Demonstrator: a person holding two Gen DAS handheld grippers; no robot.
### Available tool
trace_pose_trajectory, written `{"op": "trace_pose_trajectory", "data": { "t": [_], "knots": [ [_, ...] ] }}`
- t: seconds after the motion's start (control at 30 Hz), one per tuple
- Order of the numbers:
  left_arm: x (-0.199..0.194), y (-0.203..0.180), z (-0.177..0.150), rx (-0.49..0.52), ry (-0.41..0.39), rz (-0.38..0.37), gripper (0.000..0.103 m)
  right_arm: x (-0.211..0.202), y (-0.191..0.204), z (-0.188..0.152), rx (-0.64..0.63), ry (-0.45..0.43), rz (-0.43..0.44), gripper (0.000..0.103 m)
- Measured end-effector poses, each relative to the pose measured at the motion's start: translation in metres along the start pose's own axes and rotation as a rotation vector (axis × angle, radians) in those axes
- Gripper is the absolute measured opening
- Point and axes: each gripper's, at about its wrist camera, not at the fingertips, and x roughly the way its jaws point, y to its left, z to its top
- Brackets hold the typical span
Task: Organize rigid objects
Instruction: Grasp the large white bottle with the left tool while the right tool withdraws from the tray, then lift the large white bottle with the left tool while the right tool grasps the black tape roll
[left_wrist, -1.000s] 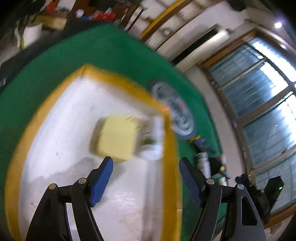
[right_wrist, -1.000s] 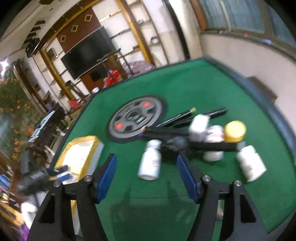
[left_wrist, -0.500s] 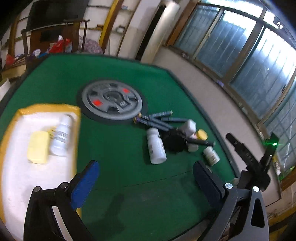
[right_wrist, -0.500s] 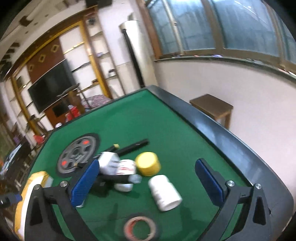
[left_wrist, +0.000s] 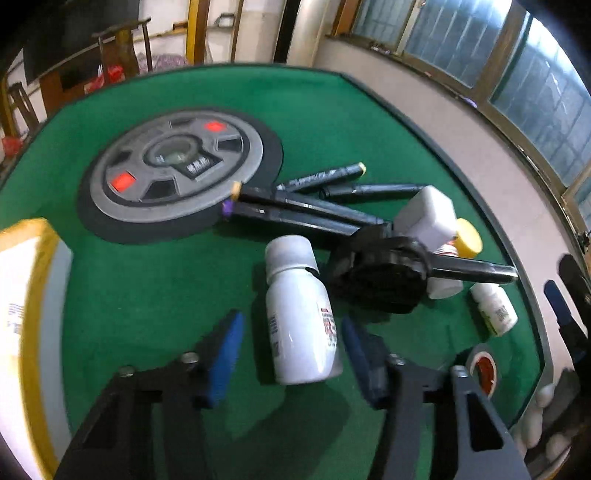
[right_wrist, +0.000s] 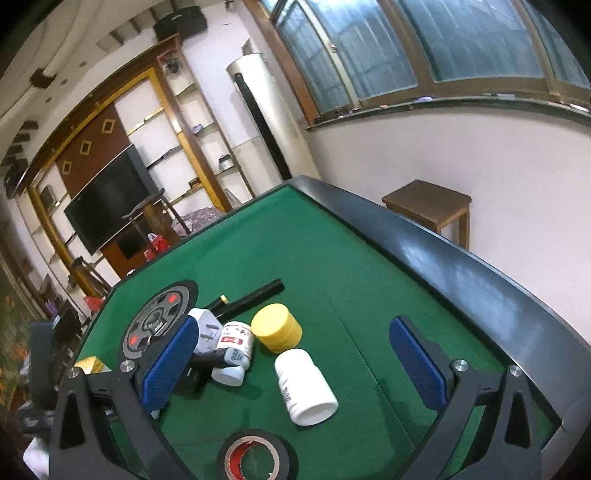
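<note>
In the left wrist view my left gripper (left_wrist: 291, 338) is open, its blue pads on either side of a white pill bottle (left_wrist: 301, 317) lying on the green table (left_wrist: 155, 288), apart from it. Beyond lie several black markers (left_wrist: 317, 206), a black clip-like object (left_wrist: 380, 273), a white plug adapter (left_wrist: 426, 216) and a yellow-capped jar (left_wrist: 467, 242). In the right wrist view my right gripper (right_wrist: 295, 363) is open and empty above another white bottle (right_wrist: 306, 386), near the yellow jar (right_wrist: 277, 326) and a smaller labelled bottle (right_wrist: 234, 349).
A grey weight plate (left_wrist: 177, 166) lies at the back left. A yellow-rimmed white tray (left_wrist: 33, 295) stands at the left edge. A black tape roll (right_wrist: 255, 456) lies at the near edge. The table's black rim (right_wrist: 461, 266) runs along the right.
My left gripper swung from the tray to the pile and came down around the white bottle. My right gripper rose and turned right, over the bottle by the yellow jar.
</note>
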Motion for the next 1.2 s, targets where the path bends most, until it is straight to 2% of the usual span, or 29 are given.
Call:
{"op": "trace_pose_trajectory", "data": {
  "t": [0.2, 0.3, 0.33, 0.43, 0.57, 0.83, 0.97, 1.07, 1.2],
  "knots": [
    [0.01, -0.008, 0.008, 0.02, -0.02, 0.042, 0.054, 0.002, 0.004, -0.001, -0.009, 0.004, 0.003, 0.103],
    [0.009, -0.012, 0.004, 0.052, -0.033, 0.064, 0.036, 0.002, 0.003, -0.001, 0.001, 0.008, 0.001, 0.103],
    [0.009, -0.011, 0.002, 0.05, -0.031, 0.061, 0.036, 0.004, 0.003, -0.002, 0.004, 0.012, -0.001, 0.103],
    [0.003, -0.003, -0.001, 0.025, -0.028, 0.042, 0.036, 0.006, 0.003, -0.002, 0.008, 0.023, -0.011, 0.103],
    [-0.02, 0.009, -0.009, -0.011, -0.063, -0.004, 0.036, 0.007, 0.005, -0.003, 0.003, 0.026, -0.025, 0.103],
    [-0.103, 0.026, -0.039, -0.046, -0.192, -0.131, 0.036, 0.011, 0.009, -0.003, -0.019, 0.042, -0.055, 0.103],
    [-0.131, 0.043, -0.06, -0.066, -0.235, -0.169, 0.036, 0.019, 0.011, -0.001, -0.034, 0.139, -0.02, 0.103],
    [-0.149, 0.056, -0.071, -0.073, -0.273, -0.17, 0.036, 0.006, 0.017, -0.007, -0.048, 0.208, 0.049, 0.103],
    [-0.164, 0.081, -0.082, -0.118, -0.297, -0.186, 0.036, -0.008, 0.041, -0.02, -0.174, 0.27, 0.07, 0.103]
  ]
}}
